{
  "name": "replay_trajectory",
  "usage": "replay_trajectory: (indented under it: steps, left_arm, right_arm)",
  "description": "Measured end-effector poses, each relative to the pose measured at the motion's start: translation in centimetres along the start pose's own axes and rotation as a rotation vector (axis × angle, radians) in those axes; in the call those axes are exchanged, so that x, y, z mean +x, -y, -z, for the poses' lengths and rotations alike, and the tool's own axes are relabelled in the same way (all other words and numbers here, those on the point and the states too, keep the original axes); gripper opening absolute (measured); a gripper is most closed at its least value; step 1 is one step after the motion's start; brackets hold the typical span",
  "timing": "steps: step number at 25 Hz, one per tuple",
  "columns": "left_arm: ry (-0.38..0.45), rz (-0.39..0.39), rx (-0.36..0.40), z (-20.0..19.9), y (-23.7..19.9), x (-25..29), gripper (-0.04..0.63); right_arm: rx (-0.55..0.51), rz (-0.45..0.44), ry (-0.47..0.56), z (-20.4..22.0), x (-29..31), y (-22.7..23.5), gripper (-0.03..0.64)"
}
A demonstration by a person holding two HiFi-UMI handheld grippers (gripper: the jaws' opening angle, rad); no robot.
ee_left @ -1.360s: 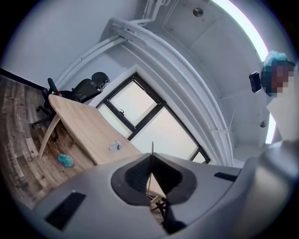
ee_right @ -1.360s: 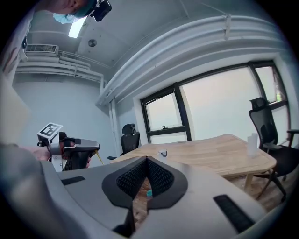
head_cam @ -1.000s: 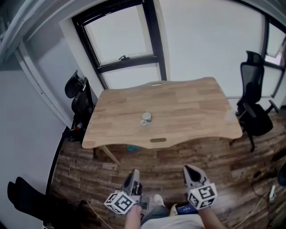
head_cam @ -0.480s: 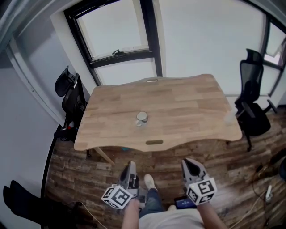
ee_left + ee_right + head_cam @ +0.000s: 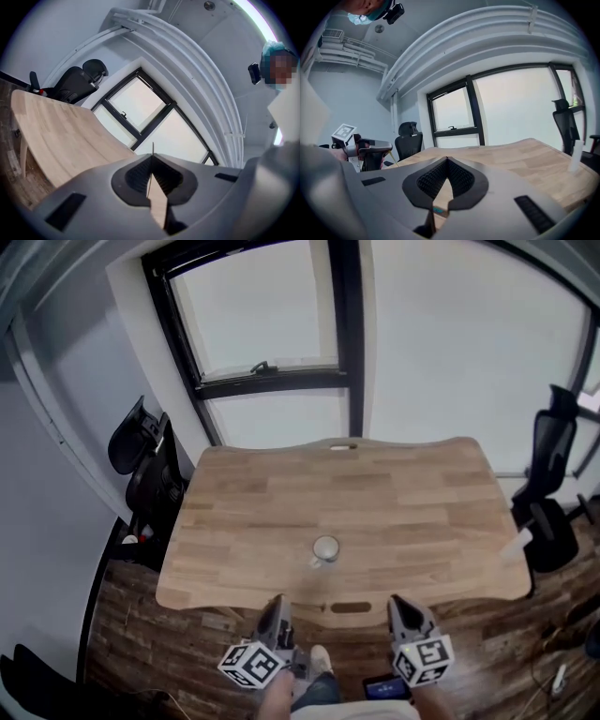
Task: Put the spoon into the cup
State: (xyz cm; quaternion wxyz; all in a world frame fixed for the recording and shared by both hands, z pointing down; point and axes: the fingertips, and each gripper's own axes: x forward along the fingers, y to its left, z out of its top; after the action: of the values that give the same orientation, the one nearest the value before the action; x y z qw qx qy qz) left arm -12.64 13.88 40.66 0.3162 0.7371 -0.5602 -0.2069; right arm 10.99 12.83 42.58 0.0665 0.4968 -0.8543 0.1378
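Observation:
A small round cup (image 5: pixel 325 547) stands on the wooden table (image 5: pixel 281 512), near the middle of its front edge. A small pale thing (image 5: pixel 316 563) lies against the cup's near side; whether it is the spoon is too small to tell. My left gripper (image 5: pixel 279 602) and right gripper (image 5: pixel 397 602) hover side by side just short of the table's front edge, both pointing at it. The left gripper (image 5: pixel 152 157) has its jaws together with nothing in them. The right gripper (image 5: pixel 446 160) is likewise shut and empty. The cup shows in neither gripper view.
Black office chairs stand at the table's left (image 5: pixel 145 465) and right (image 5: pixel 553 512). A white upright object (image 5: pixel 518 546) sits at the table's right front corner. A large window (image 5: pixel 281 324) fills the wall behind. Wooden floor (image 5: pixel 131 643) lies below.
The table and cup have come much closer in the head view. Both grippers, still shut, now hang at the table's front edge instead of over open floor.

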Motion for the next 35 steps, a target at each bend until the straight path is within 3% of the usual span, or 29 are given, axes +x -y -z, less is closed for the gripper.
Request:
replay_trajectory:
  steps: [6, 14, 24, 35]
  left_arm:
    - [-0.01, 0.033, -0.006, -6.3, -4.3, 8.1, 0.003]
    - [-0.084, 0.093, -0.015, -8.5, -7.6, 15.2, 0.003]
    - [-0.123, 0.099, -0.063, -8.0, -9.1, 16.5, 0.003]
    - [-0.087, 0.036, -0.068, -8.6, -9.0, 14.0, 0.003]
  right_arm:
    - [-0.002, 0.025, 0.003, -3.1, 10.2, -0.2, -0.003]
    - [0.014, 0.087, -0.038, -3.3, 18.0, 0.5, -0.003]
    - [0.016, 0.128, -0.071, -2.7, 18.3, 0.8, -0.003]
    - [0.022, 0.049, -0.085, -2.2, 18.4, -0.5, -0.003]
